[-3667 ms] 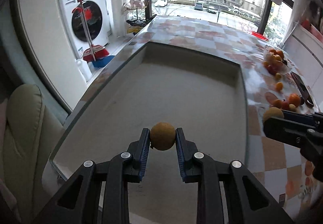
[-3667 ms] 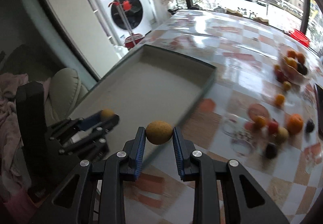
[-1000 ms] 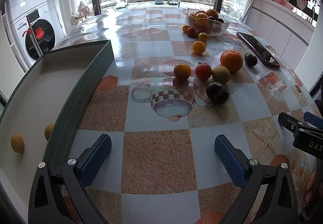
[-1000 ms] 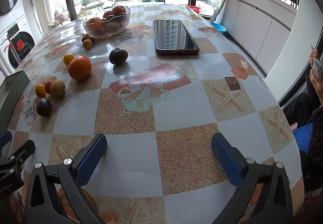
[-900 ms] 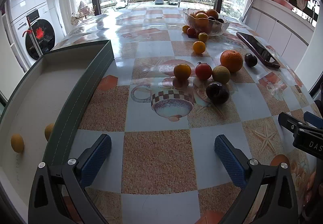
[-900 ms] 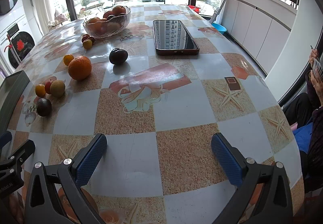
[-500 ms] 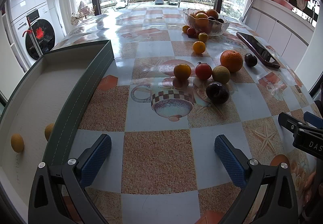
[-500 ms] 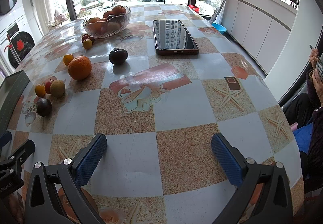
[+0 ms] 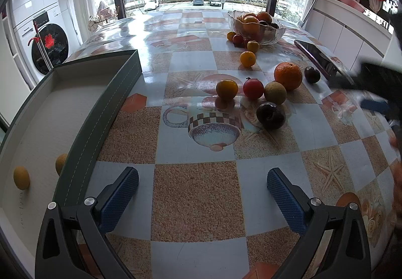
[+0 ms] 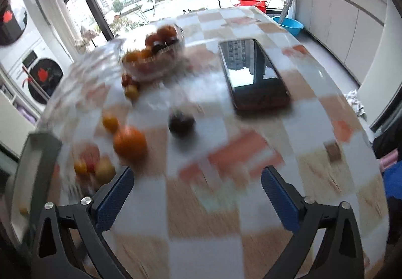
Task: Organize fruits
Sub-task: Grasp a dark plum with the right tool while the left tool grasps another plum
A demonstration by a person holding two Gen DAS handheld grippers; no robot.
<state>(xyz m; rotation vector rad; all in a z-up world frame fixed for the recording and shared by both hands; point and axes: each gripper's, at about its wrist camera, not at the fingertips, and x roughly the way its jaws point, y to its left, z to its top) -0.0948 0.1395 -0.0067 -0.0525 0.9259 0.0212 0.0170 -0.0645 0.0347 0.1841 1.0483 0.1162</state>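
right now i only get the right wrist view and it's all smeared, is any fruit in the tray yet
Observer: Yes. In the left wrist view a yellow fruit lies in the tray, and a second fruit peeks from behind its wall.
Operator: ok are the left tongs holding anything
Observer: No, the left tongs are wide open with nothing between them.
Operator: which loose fruit is closest to them
Observer: The dark plum, just right of the printed cup on the tablecloth.
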